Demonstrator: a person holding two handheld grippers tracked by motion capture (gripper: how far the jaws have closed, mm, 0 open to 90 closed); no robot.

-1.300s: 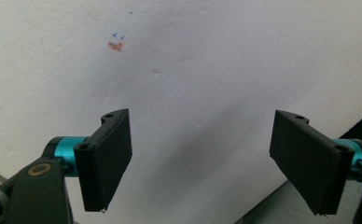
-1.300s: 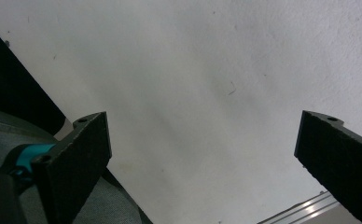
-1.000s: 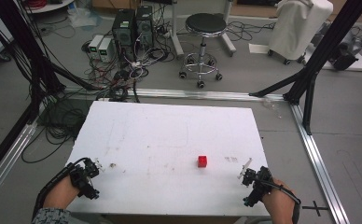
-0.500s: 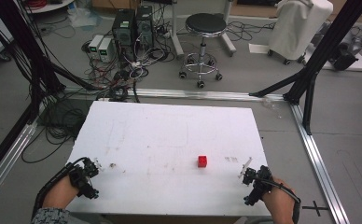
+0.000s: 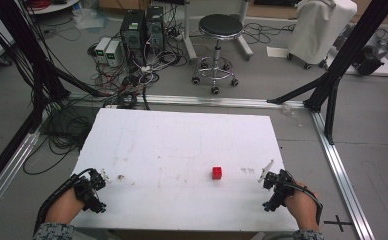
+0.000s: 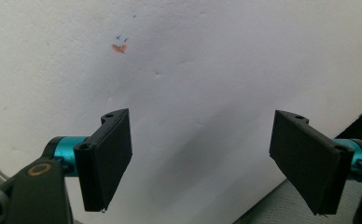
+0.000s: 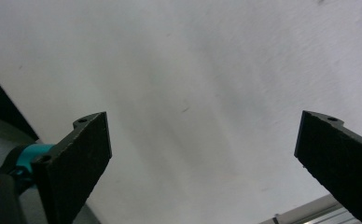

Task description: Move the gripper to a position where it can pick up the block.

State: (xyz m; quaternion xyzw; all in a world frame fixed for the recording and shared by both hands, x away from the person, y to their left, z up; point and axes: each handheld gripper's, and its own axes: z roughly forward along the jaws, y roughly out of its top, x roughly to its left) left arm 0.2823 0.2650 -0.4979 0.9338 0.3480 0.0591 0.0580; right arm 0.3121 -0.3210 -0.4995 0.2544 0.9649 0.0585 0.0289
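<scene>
Both hands rest low at the near edge of the white table [image 5: 182,145], one at each corner. Left gripper [image 5: 93,187] has jaws spread wide with nothing between them; same for the right gripper [image 5: 274,187]. Left gripper view picks up a small orange-and-blue mark [image 6: 119,45] on the tabletop ahead of its jaws. Red cube [image 5: 217,173] sits forward-left of the right gripper, well apart from the left one.
</scene>
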